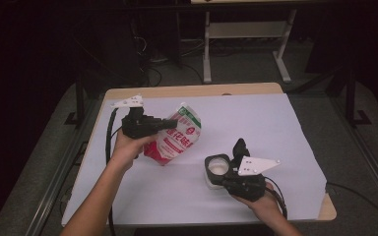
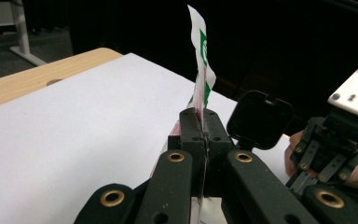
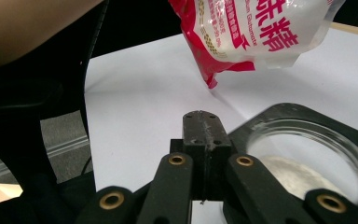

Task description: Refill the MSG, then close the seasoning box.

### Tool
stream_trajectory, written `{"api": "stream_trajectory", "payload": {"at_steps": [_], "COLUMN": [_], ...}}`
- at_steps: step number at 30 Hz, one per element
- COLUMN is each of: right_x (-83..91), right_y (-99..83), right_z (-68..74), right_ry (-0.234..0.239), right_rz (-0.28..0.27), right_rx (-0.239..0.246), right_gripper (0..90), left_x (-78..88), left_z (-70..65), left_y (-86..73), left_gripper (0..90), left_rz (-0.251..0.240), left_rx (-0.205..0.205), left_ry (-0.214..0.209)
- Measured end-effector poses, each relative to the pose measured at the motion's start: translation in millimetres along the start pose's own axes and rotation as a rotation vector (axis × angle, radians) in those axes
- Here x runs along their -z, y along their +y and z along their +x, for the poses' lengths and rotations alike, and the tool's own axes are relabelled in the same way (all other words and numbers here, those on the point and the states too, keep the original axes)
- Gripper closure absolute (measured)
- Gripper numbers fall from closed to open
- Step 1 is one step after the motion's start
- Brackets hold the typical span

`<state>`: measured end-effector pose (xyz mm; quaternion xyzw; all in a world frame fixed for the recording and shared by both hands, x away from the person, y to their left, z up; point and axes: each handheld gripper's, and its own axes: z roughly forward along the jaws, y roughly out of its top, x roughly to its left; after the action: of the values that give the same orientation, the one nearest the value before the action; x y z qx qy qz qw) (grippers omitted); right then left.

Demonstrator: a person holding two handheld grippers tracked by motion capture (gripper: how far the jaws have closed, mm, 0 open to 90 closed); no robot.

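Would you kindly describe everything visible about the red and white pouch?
The pouch is a glossy plastic bag, red and white with pink characters and a green mark near its top. It looks partly filled and crumpled. The left tool is shut on its upper edge, holding it tilted, its bottom corner at the white table cover, left of the jar.

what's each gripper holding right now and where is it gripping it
The left gripper pinches the red and white bag by its edge. The right gripper is shut beside the jar; whether it grips it can't be told.
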<state>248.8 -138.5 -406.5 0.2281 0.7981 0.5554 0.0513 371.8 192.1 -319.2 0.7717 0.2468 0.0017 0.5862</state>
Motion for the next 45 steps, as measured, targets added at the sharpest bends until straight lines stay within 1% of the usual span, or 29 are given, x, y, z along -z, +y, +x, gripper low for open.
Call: {"api": "stream_trajectory", "payload": {"at_steps": [2,4,5,6,10,12,14,16,19,20,22,24,26,28,32,36,38,39,40,41,42,43,44,45], "right_x": [3.9,7.8,10.0,12.1,22.2,27.5,32.4,37.7,42.8,48.4,52.2,55.6,57.9,60.7,67.6,72.8,74.7,74.7,76.1,76.5,76.5,77.5,77.5,77.6], "right_y": [0.8,1.3,0.6,-0.4,-7.6,-11.4,-14.7,-17.4,-19.4,-21.3,-23.0,-25.2,-27.0,-29.0,-33.1,-35.7,-35.5,-35.5,-35.1,-34.9,-34.9,-34.7,-34.7,-34.1], "right_z": [-1.9,-3.5,-4.1,-5.0,-10.5,-13.5,-15.8,-17.8,-19.4,-21.3,-22.0,-23.7,-24.5,-26.3,-31.3,-38.8,-42.3,-42.3,-45.1,-46.2,-46.2,-50.8,-50.8,-55.0], "right_ry": [-0.002,-0.008,-0.007,-0.010,-0.030,-0.040,-0.044,-0.046,-0.056,-0.060,-0.064,-0.065,-0.067,-0.075,-0.105,-0.134,-0.146,-0.146,-0.160,-0.167,-0.167,-0.193,-0.193,-0.204], "right_rz": [-0.010,-0.015,-0.015,-0.014,-0.009,-0.008,-0.007,-0.016,-0.019,-0.027,-0.028,-0.026,-0.022,-0.020,-0.013,-0.008,-0.014,-0.014,-0.016,-0.018,-0.018,-0.026,-0.026,-0.026], "right_rx": [-0.010,-0.002,-0.008,-0.006,-0.022,-0.031,-0.038,-0.045,-0.053,-0.060,-0.064,-0.066,-0.074,-0.071,-0.082,-0.091,-0.098,-0.098,-0.100,-0.102,-0.102,-0.114,-0.114,-0.116], "right_gripper": [90.0,90.0,90.0,90.0,90.0,90.0,90.0,90.0,90.0,90.0,90.0,90.0,90.0,90.0,90.0,90.0,90.0,90.0,90.0,90.0,90.0,90.0,90.0,90.0], "left_x": [-2.1,-3.6,-4.9,-5.6,-8.6,-7.0,-4.3,-0.4,4.5,9.0,13.5,18.3,22.3,27.3,36.3,48.0,55.7,55.7,64.1,68.3,68.3,75.0,75.0,80.1], "left_z": [2.0,5.2,6.1,7.9,12.8,14.7,16.5,18.6,19.9,20.5,20.3,19.2,19.0,19.1,19.9,19.1,18.6,18.6,19.1,19.9,19.9,20.1,20.1,19.3], "left_y": [-0.8,-1.6,-2.4,-3.2,-7.2,-8.6,-9.9,-11.3,-11.8,-12.5,-13.3,-14.1,-15.2,-16.2,-19.6,-26.6,-31.4,-31.4,-36.8,-39.7,-39.7,-45.9,-45.9,-50.2], "left_gripper": [90.0,90.0,89.9,89.9,89.9,89.9,89.9,89.9,89.9,89.9,89.9,89.9,89.9,89.9,89.9,89.8,89.8,89.8,89.8,89.8,89.8,89.8,89.8,89.8], "left_rz": [-0.009,-0.007,-0.014,-0.011,-0.001,-0.020,-0.027,-0.039,-0.037,-0.039,-0.035,-0.028,-0.033,-0.026,-0.034,-0.053,-0.061,-0.061,-0.071,-0.072,-0.072,-0.081,-0.081,-0.079], "left_rx": [0.006,0.001,0.012,0.009,-0.001,0.001,0.000,0.009,0.000,0.006,-0.001,-0.008,-0.005,-0.012,-0.008,-0.006,-0.002,-0.002,0.007,0.010,0.010,0.016,0.016,0.014], "left_ry": [0.004,0.006,0.010,0.009,0.021,0.022,0.027,0.029,0.037,0.038,0.038,0.050,0.056,0.072,0.093,0.099,0.113,0.113,0.125,0.130,0.130,0.134,0.134,0.142]}}
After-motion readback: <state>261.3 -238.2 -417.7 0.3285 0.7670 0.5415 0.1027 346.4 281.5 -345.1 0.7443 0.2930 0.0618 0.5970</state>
